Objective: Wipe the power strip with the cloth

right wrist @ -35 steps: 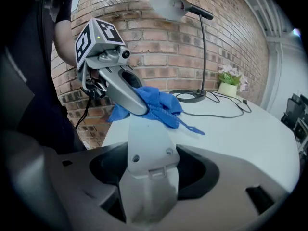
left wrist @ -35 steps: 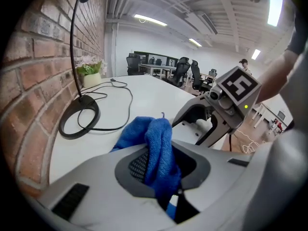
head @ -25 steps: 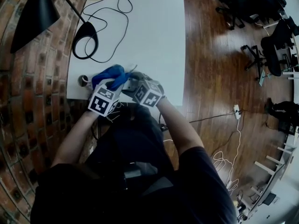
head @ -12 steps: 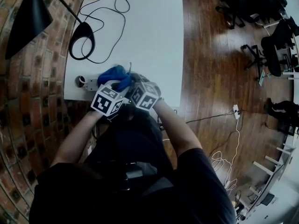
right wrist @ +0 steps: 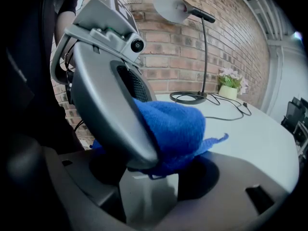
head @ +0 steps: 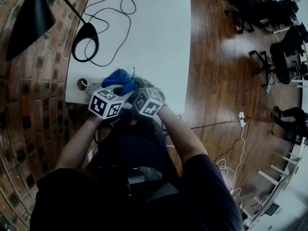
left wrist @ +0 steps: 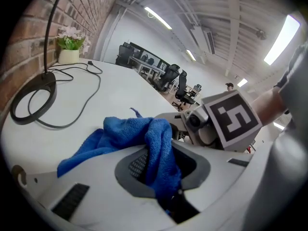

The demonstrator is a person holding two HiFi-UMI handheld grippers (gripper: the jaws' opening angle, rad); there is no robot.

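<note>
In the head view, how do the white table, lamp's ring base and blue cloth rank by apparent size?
1. white table, largest by far.
2. lamp's ring base and blue cloth look alike: unranked.

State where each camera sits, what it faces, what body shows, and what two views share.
Head view: on the person's head, looking steeply down at the white table; arms, torso, left claw, right claw show.
Left gripper view: on the left claw, facing office chairs; its jaws pinch the blue cloth; a forearm shows.
Right gripper view: on the right claw, facing the brick wall and lamp; jaws grip the power strip; dark clothing shows left.
Shared: gripper views both show the cloth and each other's claw.
</note>
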